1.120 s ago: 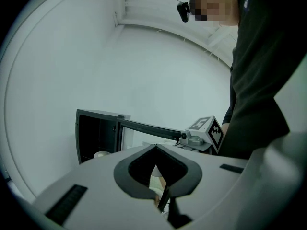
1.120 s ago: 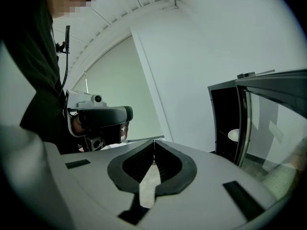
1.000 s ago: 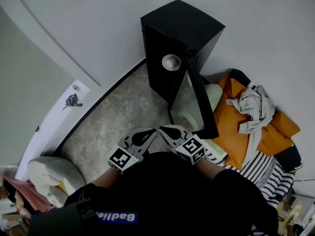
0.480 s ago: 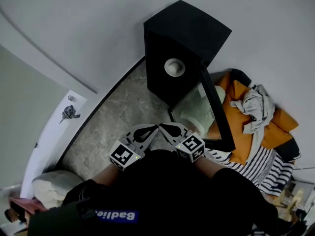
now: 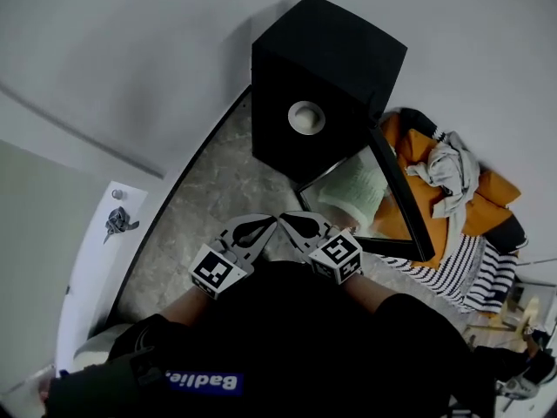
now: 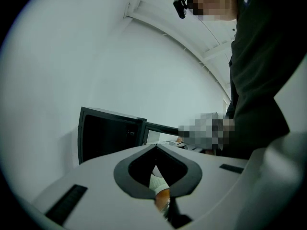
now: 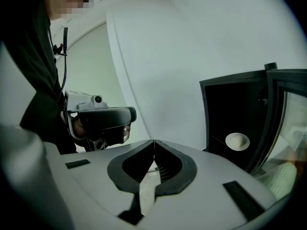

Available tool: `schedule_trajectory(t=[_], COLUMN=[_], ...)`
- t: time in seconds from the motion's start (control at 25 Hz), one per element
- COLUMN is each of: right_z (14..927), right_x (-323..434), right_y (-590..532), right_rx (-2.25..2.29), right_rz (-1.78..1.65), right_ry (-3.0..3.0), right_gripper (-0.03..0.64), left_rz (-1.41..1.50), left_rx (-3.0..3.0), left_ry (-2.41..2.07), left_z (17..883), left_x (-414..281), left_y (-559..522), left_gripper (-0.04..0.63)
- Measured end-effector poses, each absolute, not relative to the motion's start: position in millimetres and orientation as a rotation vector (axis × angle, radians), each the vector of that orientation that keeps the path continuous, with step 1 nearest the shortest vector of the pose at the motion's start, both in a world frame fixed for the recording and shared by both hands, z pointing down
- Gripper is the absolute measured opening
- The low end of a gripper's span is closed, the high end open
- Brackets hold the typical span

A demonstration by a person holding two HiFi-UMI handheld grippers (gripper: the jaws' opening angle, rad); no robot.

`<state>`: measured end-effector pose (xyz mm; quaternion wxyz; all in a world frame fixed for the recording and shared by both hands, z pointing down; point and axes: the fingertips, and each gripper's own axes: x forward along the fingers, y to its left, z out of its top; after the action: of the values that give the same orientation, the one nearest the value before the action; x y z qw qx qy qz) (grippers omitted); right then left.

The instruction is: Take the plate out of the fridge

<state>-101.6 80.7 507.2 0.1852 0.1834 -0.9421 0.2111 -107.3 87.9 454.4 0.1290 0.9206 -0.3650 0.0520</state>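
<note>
White round plate (image 5: 305, 117), inside black fridge (image 5: 326, 77)

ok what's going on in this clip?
A person stands over a small black fridge on the floor, holding a gripper in each hand. The fridge door is swung open, and a white plate sits inside. The left gripper and right gripper are close to the person's body, jaws shut and empty. Neither has reached the plate yet.
</note>
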Motion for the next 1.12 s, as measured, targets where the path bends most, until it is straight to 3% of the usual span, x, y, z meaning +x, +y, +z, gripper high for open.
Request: schedule_trajectory(t=[1.12], right_z=[497.0], right_x=[-69.1], right_y=[-11.3], right_rx=[0.569], right_rz=[0.595], right_ry=[-2.721], right_gripper=[0.011], left_rz=[0.254], left_rx=[2.605], left_ry=[-1.124], left_z=[472.4], left_x=[-94.2], left_y=[-17.0], left_gripper=[0.006])
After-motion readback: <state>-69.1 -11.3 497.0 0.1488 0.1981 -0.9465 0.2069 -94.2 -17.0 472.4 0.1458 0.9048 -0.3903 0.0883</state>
